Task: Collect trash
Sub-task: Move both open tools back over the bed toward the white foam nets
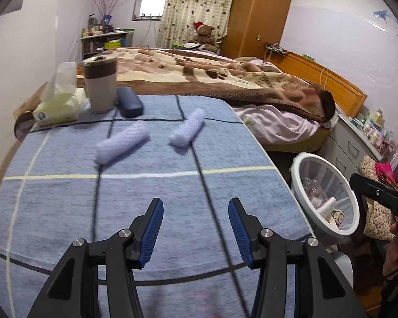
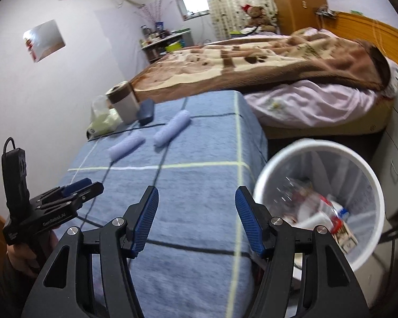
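A: Hovering over the near end of the blue checked cloth [image 1: 66, 206], the left gripper [image 1: 195, 206] has its blue-padded fingers [image 1: 154, 234] spread wide with nothing between them.

B: And the right gripper [image 2: 196, 194]?

A: Same pose: jaws wide apart, holding nothing, pointed forward and slightly down, level with the cloth's right edge and just beside the white mesh wastebasket [image 2: 262, 182]. In its view the left gripper [image 2: 77, 188] shows side-on at lower left, the person's hand [image 2: 21, 258] wrapped round the handle below.

B: Where's the trash?

A: Two pale lilac rolled wads lie mid-cloth, well ahead of both tools: the left wad [image 1: 122, 145] and the right wad [image 1: 187, 131], apart from each other. The basket on the floor to the right already holds crumpled plastic and paper [image 2: 318, 212].

B: Anything else there?

A: At the far left end stand a tissue pack [image 1: 58, 106], a brown-banded tumbler [image 1: 100, 83] and a dark blue case [image 1: 129, 102], close together, with the bed [image 1: 199, 74] beyond
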The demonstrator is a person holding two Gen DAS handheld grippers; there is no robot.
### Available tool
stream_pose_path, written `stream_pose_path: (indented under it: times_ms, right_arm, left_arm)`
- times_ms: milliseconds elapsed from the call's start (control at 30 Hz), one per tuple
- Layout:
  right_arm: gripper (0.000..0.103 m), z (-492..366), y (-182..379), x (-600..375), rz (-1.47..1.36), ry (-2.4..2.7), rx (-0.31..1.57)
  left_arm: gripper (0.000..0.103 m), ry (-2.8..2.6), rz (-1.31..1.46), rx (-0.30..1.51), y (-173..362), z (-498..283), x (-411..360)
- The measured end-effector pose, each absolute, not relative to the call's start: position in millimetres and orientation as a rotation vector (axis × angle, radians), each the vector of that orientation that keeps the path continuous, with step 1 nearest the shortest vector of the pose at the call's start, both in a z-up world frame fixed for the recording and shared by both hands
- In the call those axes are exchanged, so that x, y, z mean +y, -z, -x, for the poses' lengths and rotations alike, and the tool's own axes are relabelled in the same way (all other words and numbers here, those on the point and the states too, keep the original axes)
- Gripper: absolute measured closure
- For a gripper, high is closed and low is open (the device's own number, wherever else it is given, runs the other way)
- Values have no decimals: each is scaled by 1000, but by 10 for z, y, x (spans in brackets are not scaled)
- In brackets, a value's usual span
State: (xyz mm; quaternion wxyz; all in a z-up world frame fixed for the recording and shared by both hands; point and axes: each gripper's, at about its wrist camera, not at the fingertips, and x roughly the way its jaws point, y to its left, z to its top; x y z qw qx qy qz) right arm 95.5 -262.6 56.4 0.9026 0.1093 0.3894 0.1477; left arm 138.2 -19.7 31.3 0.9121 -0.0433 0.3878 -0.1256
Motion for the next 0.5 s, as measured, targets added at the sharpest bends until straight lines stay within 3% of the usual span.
stream_pose_path:
  times_ms: [500]
  right_arm:
    - [41, -1697, -528, -2112, -224, -363, 910]
  left_arm:
    - [52, 156, 37, 810, -316, -2051, 395]
